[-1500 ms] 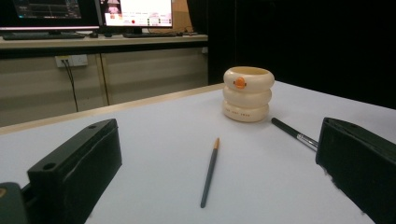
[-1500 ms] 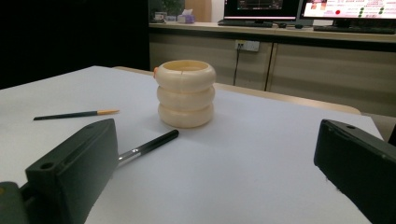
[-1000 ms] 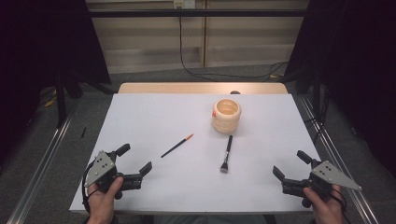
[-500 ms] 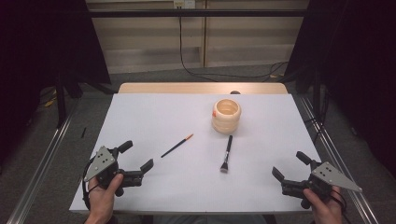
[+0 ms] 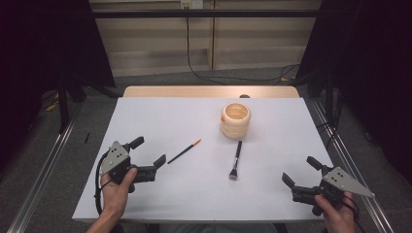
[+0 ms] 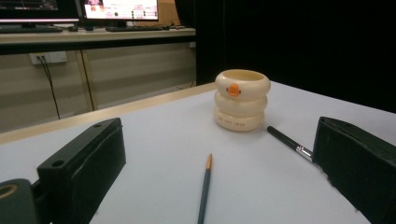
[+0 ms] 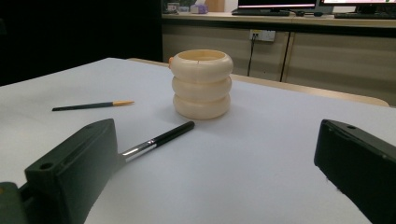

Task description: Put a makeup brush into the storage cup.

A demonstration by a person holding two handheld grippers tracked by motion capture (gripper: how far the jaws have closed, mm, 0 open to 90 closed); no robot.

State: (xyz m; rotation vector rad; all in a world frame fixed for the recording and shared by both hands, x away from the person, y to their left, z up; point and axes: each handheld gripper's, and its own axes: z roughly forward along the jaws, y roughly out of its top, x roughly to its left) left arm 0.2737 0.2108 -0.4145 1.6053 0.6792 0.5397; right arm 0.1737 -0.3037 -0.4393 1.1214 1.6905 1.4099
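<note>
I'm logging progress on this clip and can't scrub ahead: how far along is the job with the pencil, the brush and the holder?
Nothing looks done: the cream ringed holder stands without either tool in it. The dark pencil with an orange tip and the black-handled brush lie flat on the white table. In hand: the left gripper, jaws open, is close to the pencil's near end, not touching. The right gripper is open, holding nothing. Picking up both tools seems left.
</note>
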